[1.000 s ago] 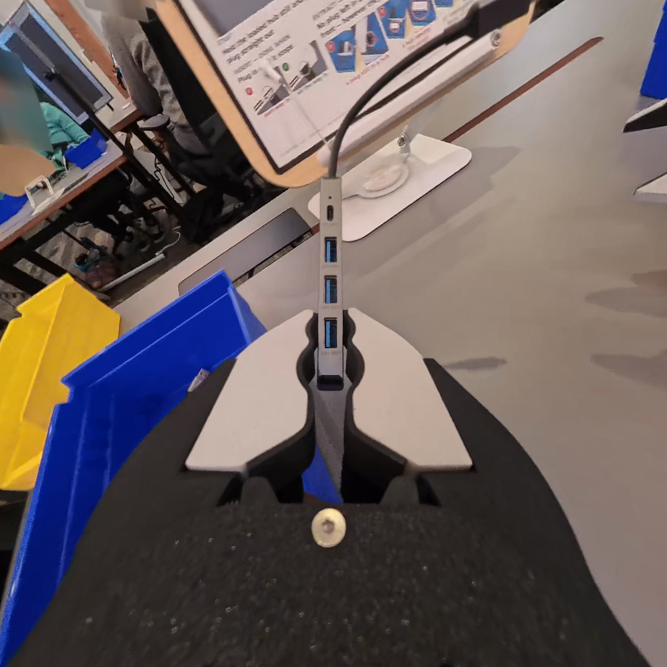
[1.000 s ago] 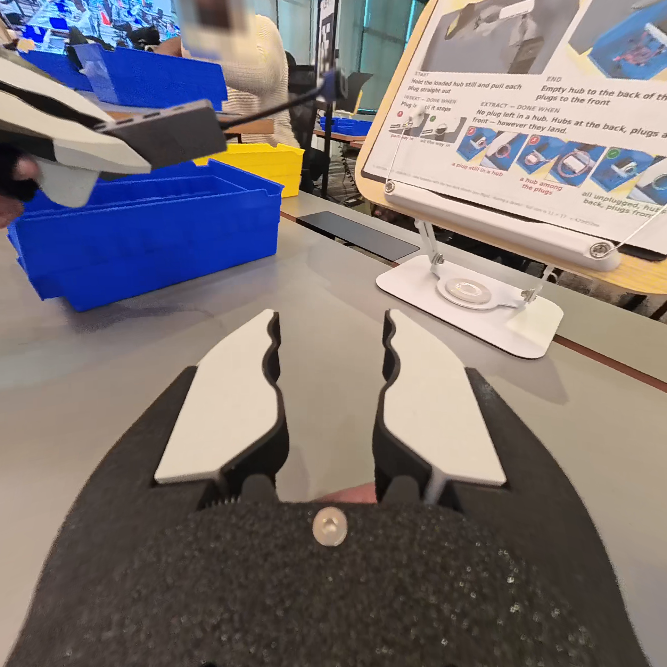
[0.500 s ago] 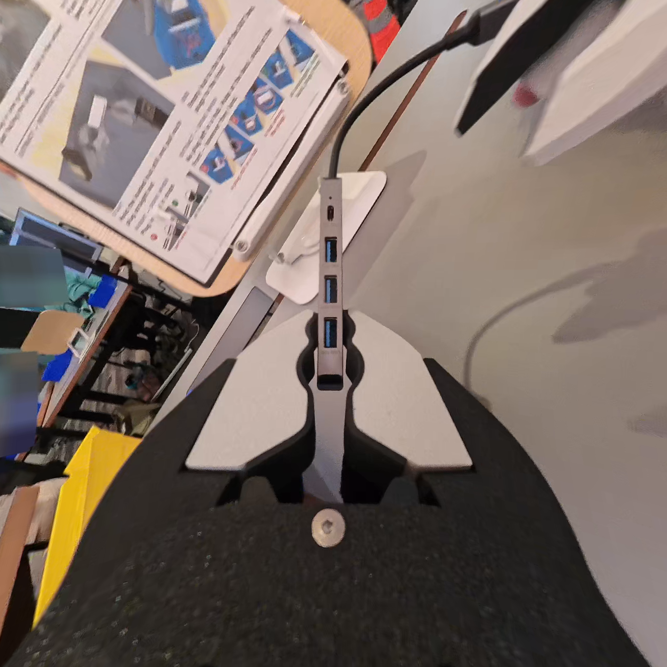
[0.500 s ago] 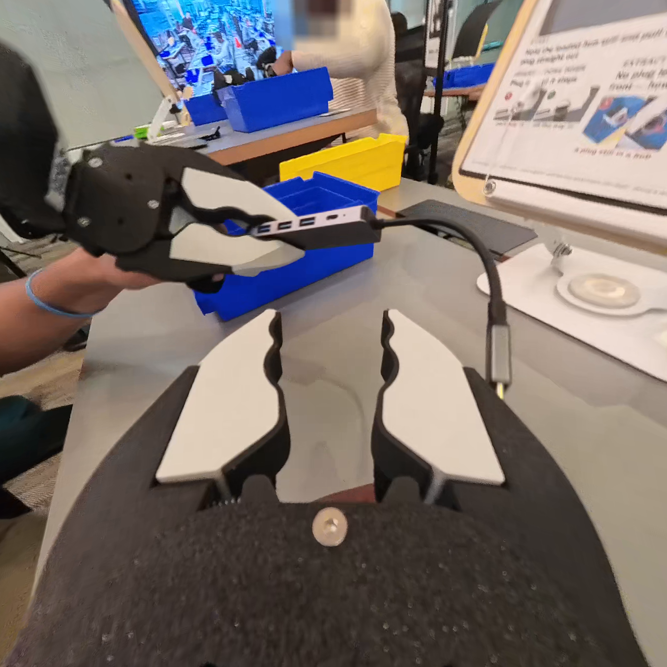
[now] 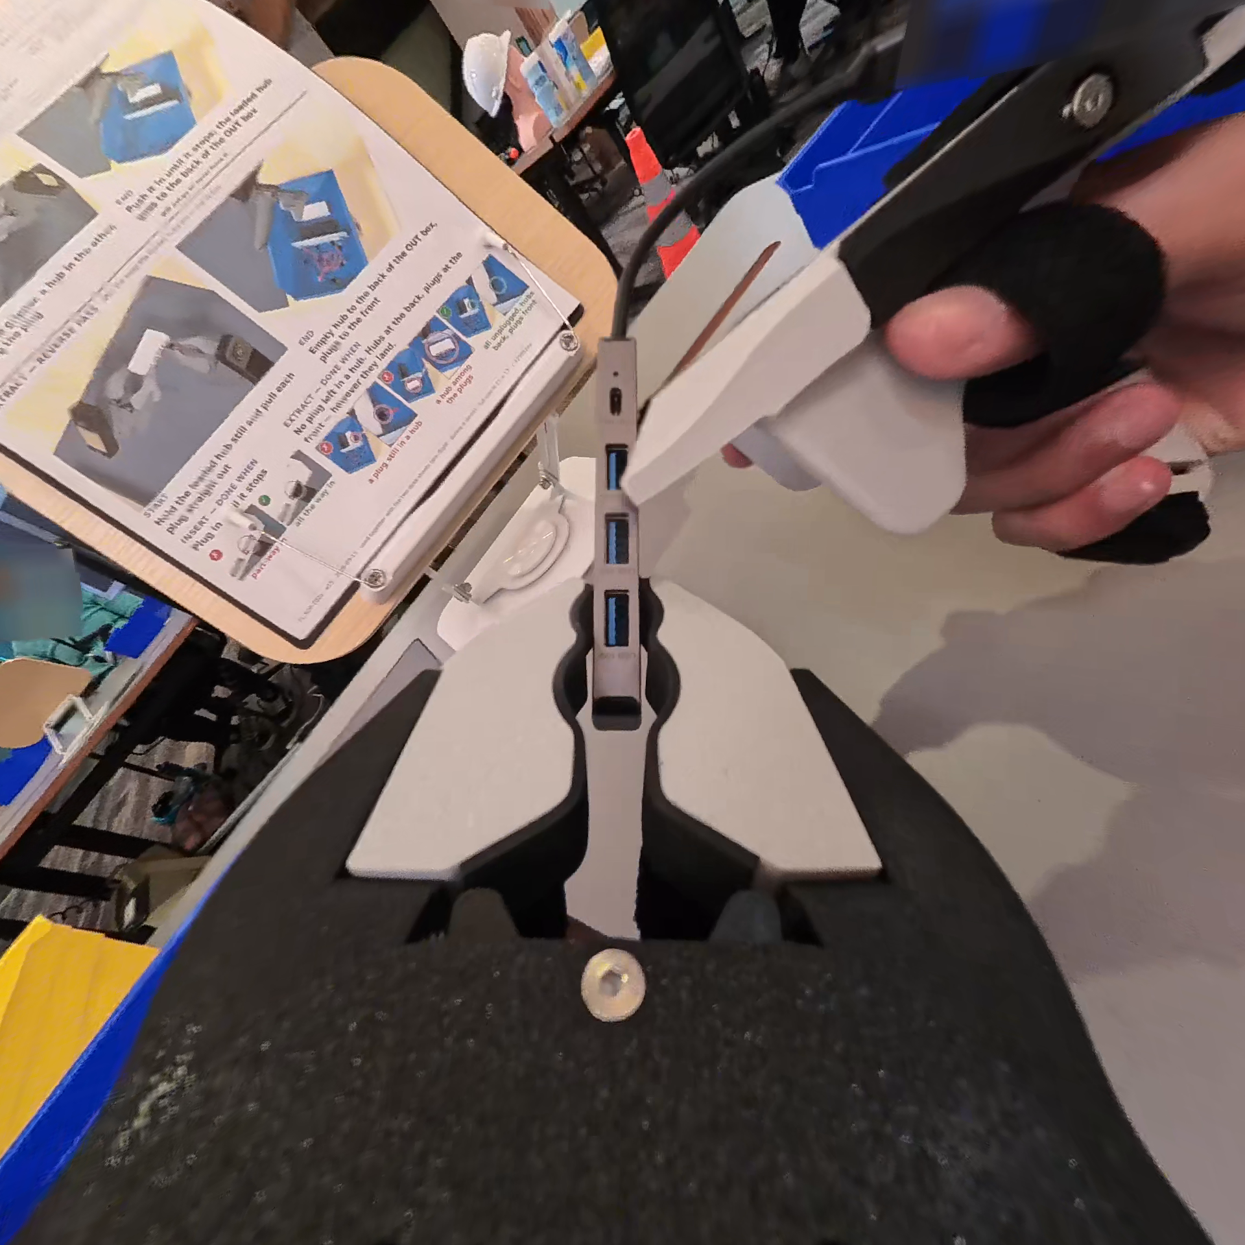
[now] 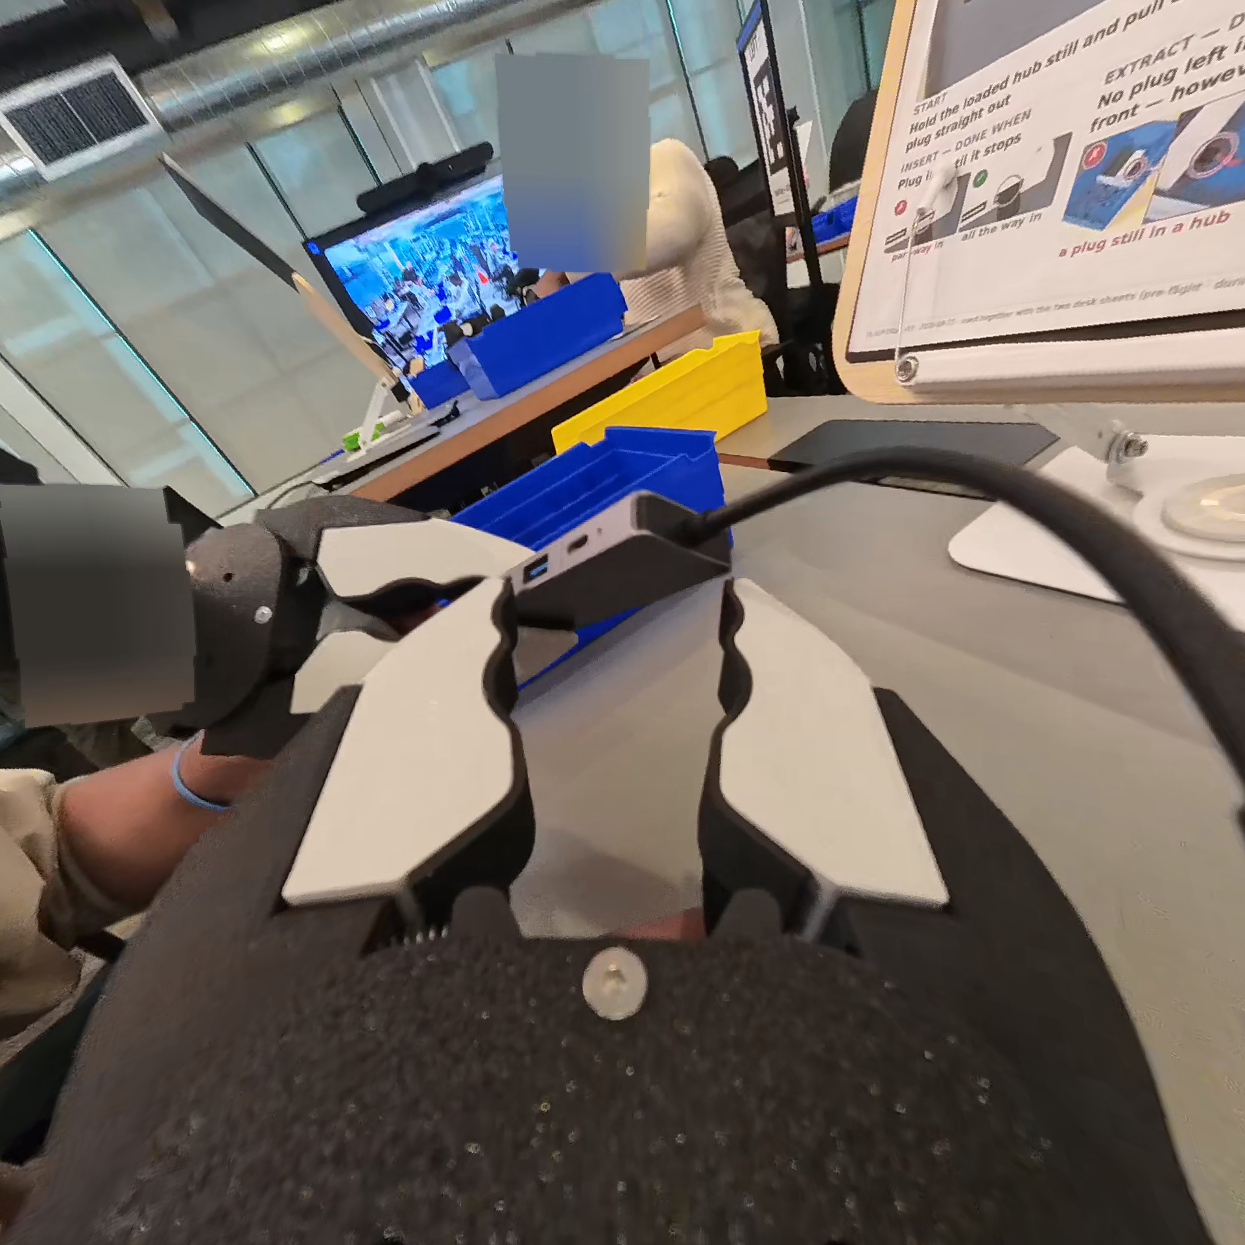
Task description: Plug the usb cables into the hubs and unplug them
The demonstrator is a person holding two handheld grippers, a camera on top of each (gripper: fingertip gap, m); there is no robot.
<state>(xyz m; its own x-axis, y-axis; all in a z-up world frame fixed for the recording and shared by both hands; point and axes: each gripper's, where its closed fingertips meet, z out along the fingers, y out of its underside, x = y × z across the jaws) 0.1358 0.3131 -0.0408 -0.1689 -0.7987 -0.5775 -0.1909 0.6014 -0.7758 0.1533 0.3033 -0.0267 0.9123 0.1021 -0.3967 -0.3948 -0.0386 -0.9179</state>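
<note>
Above the smooth grey worktop (image 5: 1010, 707) my left claw (image 5: 616, 640) is pinching the tail end of a slim grey metal hub (image 5: 616, 525), its white wavy-edged fingers pressed against both narrow sides. The hub juts straight ahead, three blue ports and one small oval port in a row on its face, and a black rubbery cable (image 5: 647, 256) curves up and away from its far end. My right claw (image 6: 616, 606) is spread wide with nothing between its fingers. Half a second ago it sat well back from the hub; now its tips flank the hub's cabled end, and the cable (image 6: 1010, 498) arcs over its right side. Only the left wrist view shows a hand (image 5: 1078, 377) in a black fingerless glove squeezing the right claw's white trigger. Only the right wrist view shows the blue bin (image 6: 606, 478) behind the hub and the yellow bin (image 6: 674, 397) beyond it. A printed instruction sheet on a rounded wooden stand (image 5: 498, 175) appears in both.
</note>
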